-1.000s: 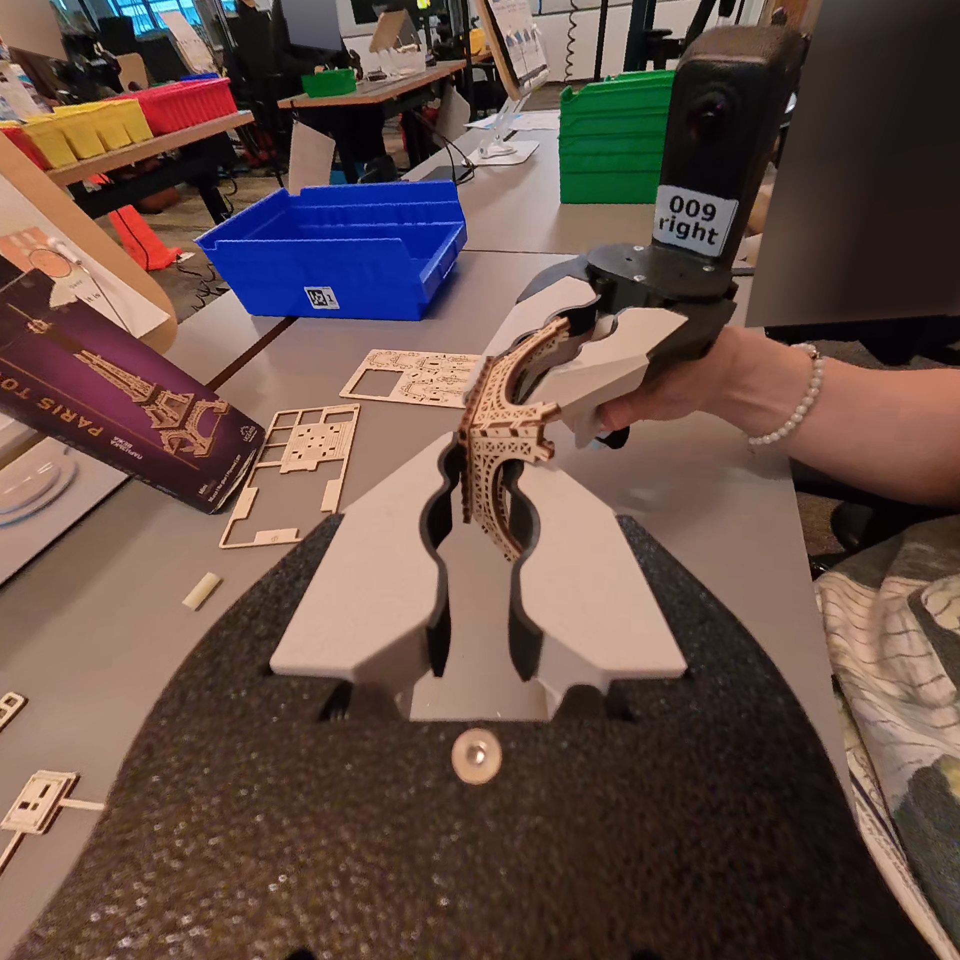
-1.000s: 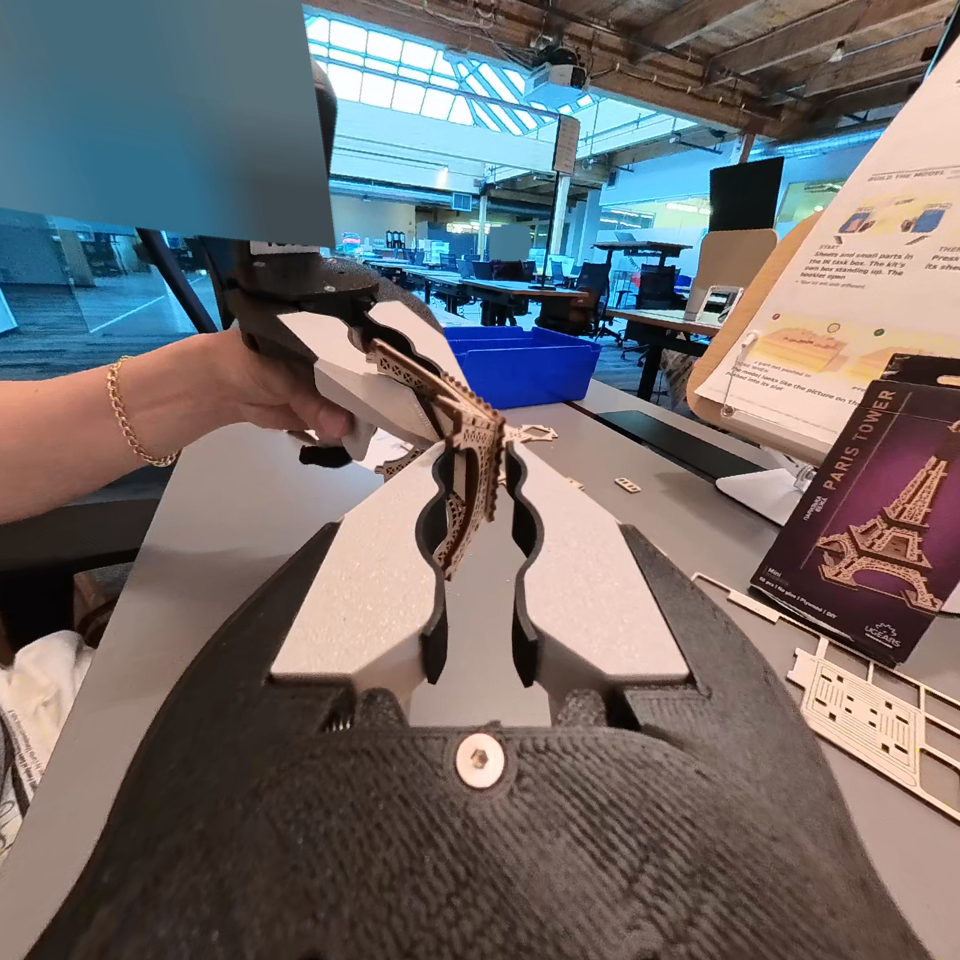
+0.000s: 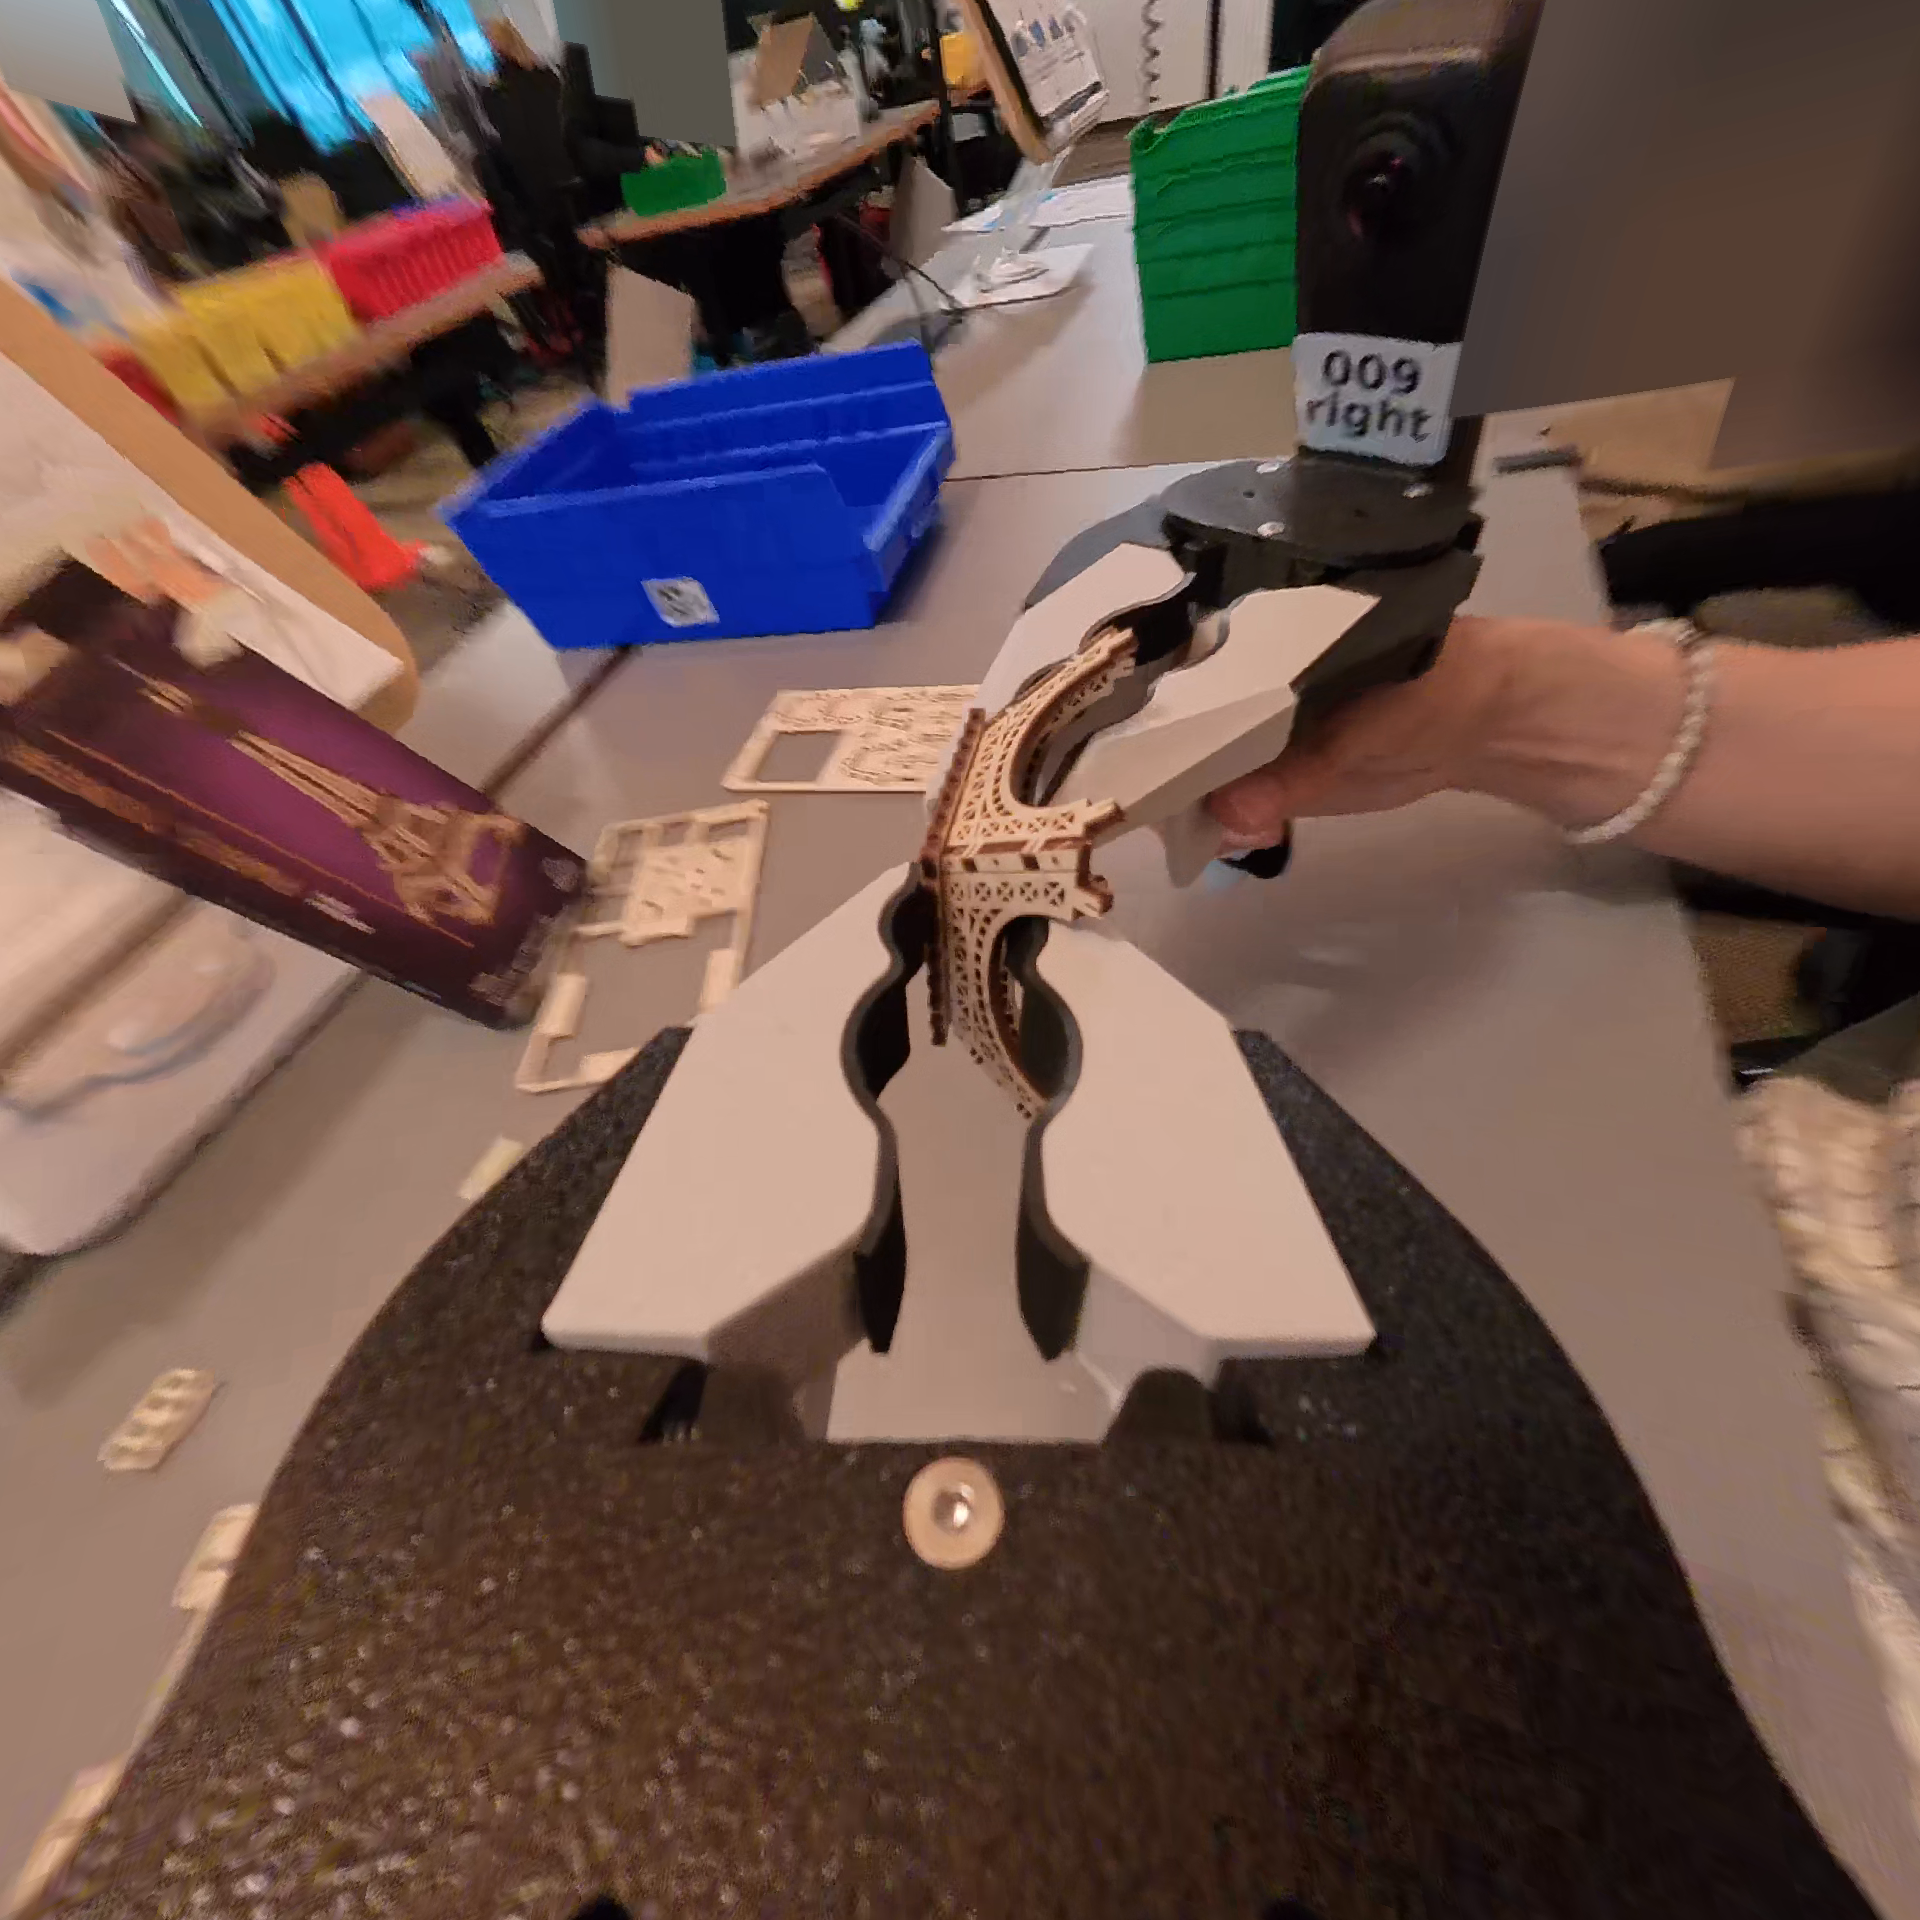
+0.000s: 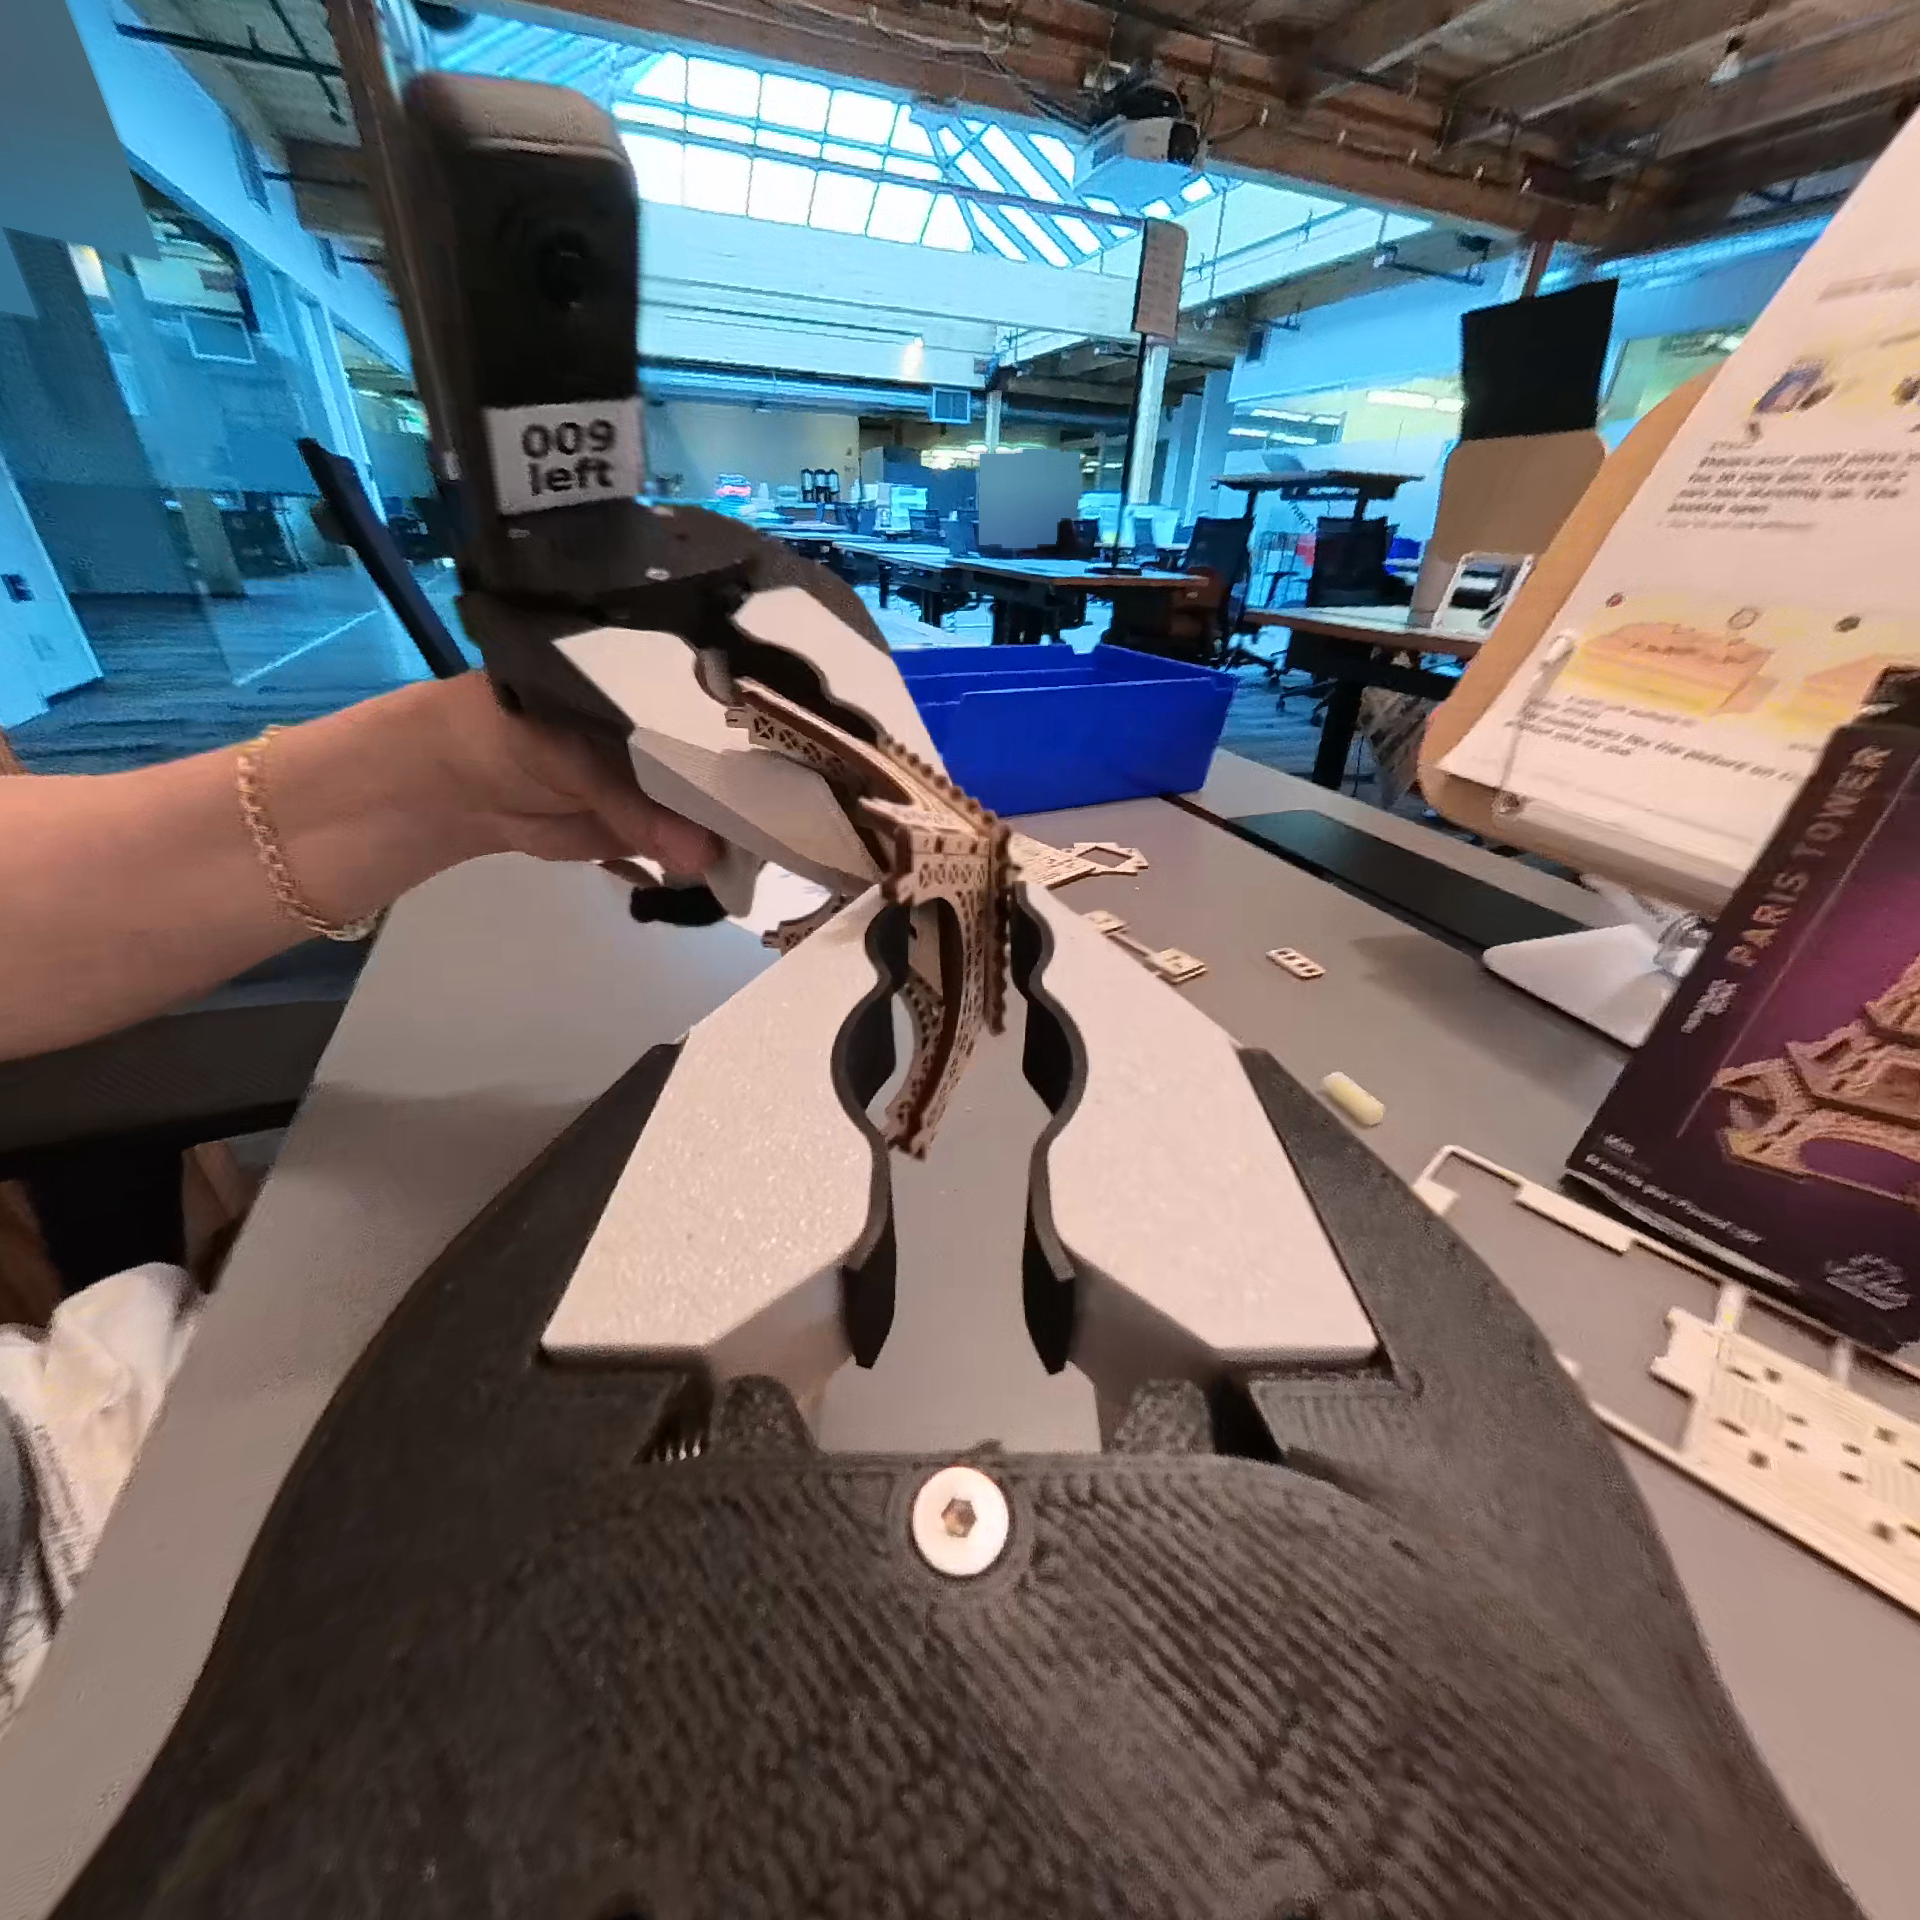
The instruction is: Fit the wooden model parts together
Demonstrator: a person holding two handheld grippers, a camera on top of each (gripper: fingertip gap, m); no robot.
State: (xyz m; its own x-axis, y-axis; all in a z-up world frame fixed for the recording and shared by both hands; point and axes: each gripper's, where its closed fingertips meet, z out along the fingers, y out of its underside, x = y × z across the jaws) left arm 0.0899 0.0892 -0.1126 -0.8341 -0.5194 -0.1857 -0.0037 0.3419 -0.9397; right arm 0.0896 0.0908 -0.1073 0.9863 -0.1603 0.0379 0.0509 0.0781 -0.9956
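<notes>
Two grey-fingered grippers, left (image 3: 961, 940) and right (image 4: 940, 935), each clamped on one laser-cut lattice wooden tower model (image 3: 1003, 831), above grey table (image 3: 1403, 935).

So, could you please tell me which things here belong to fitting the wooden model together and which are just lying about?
In the job:
- left gripper
- right gripper
- two lattice tower-leg pieces, joined at their tips
- punched-out part sheets
- loose small wooden parts
- purple kit box
- instruction sheet

Lying about:
- blue bin
- green bins
</notes>
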